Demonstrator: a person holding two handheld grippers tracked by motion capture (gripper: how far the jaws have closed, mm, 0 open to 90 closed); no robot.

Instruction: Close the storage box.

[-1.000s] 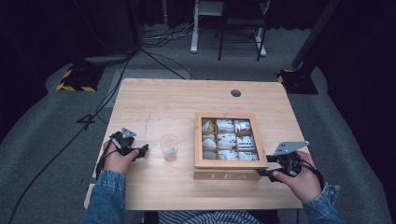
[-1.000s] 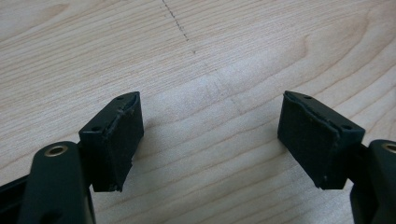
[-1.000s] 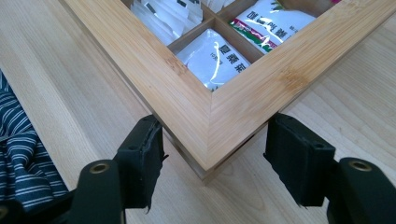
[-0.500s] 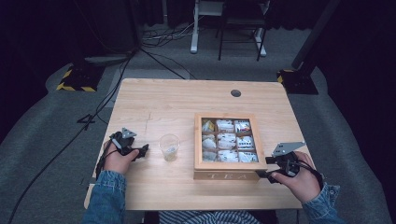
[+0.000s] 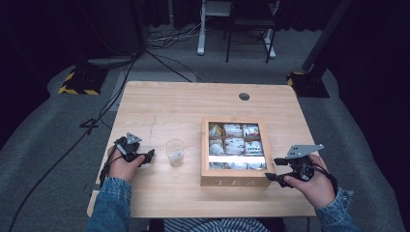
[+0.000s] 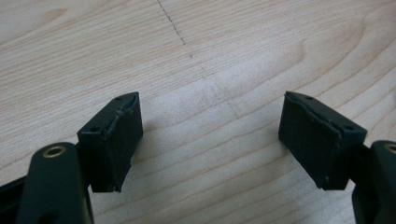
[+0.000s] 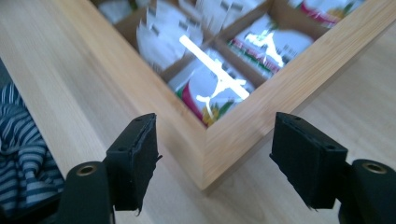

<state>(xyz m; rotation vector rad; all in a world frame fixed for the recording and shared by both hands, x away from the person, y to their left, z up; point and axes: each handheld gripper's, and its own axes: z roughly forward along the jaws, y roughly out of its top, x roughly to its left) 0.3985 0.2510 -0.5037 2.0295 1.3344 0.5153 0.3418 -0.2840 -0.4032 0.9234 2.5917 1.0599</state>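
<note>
A wooden tea box (image 5: 235,181) with a glass lid stands right of the table's middle, with sachets (image 7: 212,88) in its compartments. My right gripper (image 5: 272,169) is at the box's near right corner. Its jaws have just been opening, and they straddle that corner (image 7: 219,154) without the pads touching it. A clear plastic cup (image 5: 175,152) stands left of the box. My left gripper (image 5: 146,157) rests left of the cup. It is open over bare wood (image 6: 215,116), with nothing between its pads.
The wooden table (image 5: 169,106) has a cable hole (image 5: 244,96) at the back right. Its front edge runs just behind both hands, and a striped shirt (image 7: 18,140) shows there. Cables and a yellow-black base (image 5: 77,82) lie on the floor to the left.
The right hand has shifted slightly at the box's corner. The left hand, the cup and the box are where they were.
</note>
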